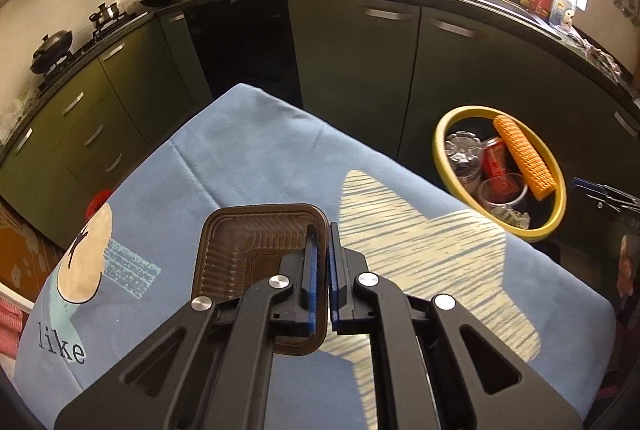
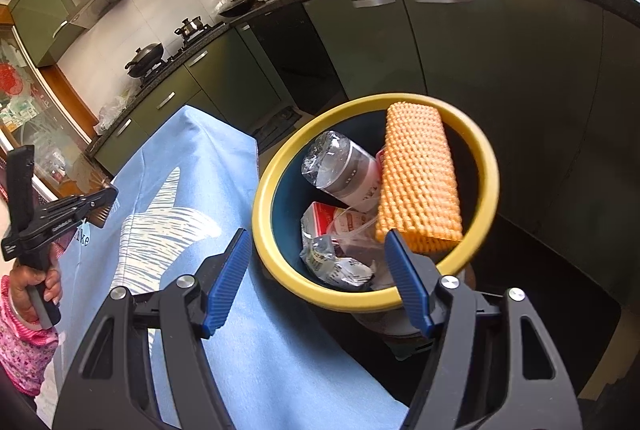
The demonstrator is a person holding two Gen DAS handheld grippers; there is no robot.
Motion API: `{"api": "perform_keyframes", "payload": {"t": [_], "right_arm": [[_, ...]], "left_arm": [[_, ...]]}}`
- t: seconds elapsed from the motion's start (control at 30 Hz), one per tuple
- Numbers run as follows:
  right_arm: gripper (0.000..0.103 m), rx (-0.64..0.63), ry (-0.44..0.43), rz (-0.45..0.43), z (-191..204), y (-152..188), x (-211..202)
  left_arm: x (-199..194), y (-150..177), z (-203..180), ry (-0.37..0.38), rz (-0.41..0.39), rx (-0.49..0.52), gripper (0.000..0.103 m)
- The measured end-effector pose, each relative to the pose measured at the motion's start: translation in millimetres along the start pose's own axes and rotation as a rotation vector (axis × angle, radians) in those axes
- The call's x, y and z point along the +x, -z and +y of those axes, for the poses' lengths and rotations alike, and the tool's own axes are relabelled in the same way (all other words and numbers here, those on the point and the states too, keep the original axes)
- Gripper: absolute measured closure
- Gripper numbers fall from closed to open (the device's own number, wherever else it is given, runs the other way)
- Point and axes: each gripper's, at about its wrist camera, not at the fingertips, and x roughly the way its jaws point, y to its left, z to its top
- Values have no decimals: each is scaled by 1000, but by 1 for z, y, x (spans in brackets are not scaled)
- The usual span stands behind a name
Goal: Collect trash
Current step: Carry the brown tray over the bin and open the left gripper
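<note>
One item left on the blue tablecloth (image 1: pixel 248 150): left gripper (image 1: pixel 322 230) pinched tight on the brown ribbed plastic tray (image 1: pixel 256 250) rim, so carry it level toward the yellow-rimmed bin (image 1: pixel 440 150) at two o'clock; right gripper (image 2: pixel 316 242) open, empty.

Glossy ribbed brown plastic tray (image 1: pixel 244 254), matt blue cloth (image 1: pixel 256 166), knobbly, perhaps foam sponge (image 2: pixel 418 178)
</note>
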Motion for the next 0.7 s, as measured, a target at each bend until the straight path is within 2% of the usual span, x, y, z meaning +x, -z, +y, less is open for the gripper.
{"api": "perform_keyframes", "payload": {"t": [0.17,0.37,0.57,0.7], "right_arm": [[37,17,40,-30,-23,4,-25],[37,68,68,-59,-54,10,-47],[37,112,66,-84,-78,16,-61],[37,138,74,-87,-92,19,-65]], "left_arm": [[-23,-10,-55,50,1,75,98],[-29,-32,-119,157,1,124,98],[4,-61,-177,261,33,179,98],[36,-77,-206,275,56,210,97]]}}
